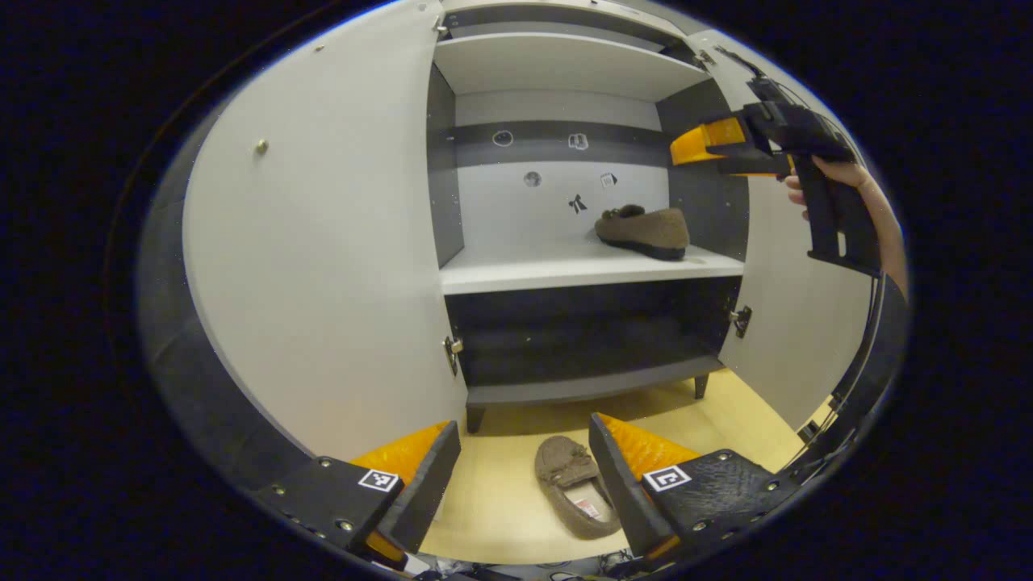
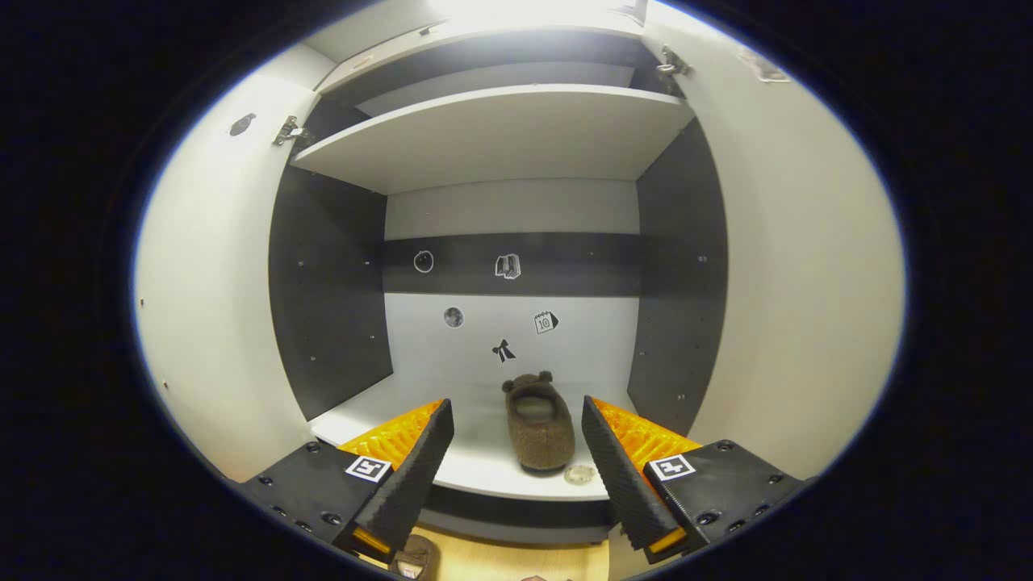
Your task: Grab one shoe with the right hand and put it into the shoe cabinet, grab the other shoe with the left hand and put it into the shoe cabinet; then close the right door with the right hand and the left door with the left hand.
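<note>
Beyond the parted fingers of the right gripper (image 2: 516, 460), one brown shoe (image 2: 539, 421) is seen lying on the white middle shelf (image 2: 476, 472) of the shoe cabinet (image 2: 516, 234), its heel end toward the camera and nothing held between the fingers. Small stickers (image 2: 507, 266) are fixed to the cabinet's back panel behind the shoe, and a second white shelf (image 2: 500, 137) is set above. Both doors are swung wide: the left door (image 2: 210, 323) and the right door (image 2: 791, 282).

Ahead of the left gripper (image 1: 524, 476), whose fingers are likewise spread and empty, the other shoe (image 1: 575, 494) is seen on the pale wooden floor (image 1: 492, 516), just in front of the cabinet's dark lower compartment (image 1: 589, 339). Farther off, up and to the right of this gripper, the right gripper is shown held by a hand (image 1: 839, 181) in front of the middle shelf.
</note>
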A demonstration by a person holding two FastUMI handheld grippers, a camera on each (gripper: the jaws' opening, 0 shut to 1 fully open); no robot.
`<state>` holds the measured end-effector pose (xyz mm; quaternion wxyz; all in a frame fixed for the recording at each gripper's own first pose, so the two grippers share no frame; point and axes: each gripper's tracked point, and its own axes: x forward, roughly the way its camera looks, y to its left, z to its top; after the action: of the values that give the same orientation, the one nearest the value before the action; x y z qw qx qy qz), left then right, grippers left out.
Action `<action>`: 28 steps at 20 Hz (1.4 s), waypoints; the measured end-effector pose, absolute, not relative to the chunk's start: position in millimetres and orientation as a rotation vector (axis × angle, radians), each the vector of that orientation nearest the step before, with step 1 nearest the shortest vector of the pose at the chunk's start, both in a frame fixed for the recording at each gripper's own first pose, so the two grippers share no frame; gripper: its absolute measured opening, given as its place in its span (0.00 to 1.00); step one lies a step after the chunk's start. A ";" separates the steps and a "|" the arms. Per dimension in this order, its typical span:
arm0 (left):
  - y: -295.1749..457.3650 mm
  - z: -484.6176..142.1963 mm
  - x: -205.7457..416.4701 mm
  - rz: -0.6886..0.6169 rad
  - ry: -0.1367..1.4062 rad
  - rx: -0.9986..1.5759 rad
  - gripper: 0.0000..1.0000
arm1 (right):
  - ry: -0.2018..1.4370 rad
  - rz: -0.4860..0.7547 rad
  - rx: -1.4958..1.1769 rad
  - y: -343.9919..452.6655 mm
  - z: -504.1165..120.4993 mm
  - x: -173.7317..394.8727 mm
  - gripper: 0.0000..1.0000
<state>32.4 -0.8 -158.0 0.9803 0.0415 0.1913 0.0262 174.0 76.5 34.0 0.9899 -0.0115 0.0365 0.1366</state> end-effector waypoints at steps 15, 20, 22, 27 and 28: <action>-16.6 -347.0 56.8 -0.116 0.726 0.181 0.94 | 0.134 0.207 -0.110 35.8 -51.2 25.7 0.97; -16.2 -374.2 62.5 -0.119 0.803 0.174 0.99 | 0.214 0.108 -0.106 -2.2 -82.7 -17.7 1.00; -15.0 -378.4 70.0 -0.115 0.818 0.145 0.94 | 0.251 0.051 -0.088 -23.8 -89.2 -34.6 0.99; -29.8 -397.3 72.5 -0.143 0.848 0.017 0.75 | 0.299 -0.152 -0.061 -93.4 -96.8 -76.8 0.99; -28.7 -401.0 67.1 -0.143 0.864 0.016 0.59 | 0.302 -0.197 -0.058 -108.5 -96.4 -85.3 0.99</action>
<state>67.1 -28.7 -401.0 0.9057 0.0078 0.4182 -0.0690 -85.3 -108.5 -96.4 0.9834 -0.0287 0.1501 -0.0981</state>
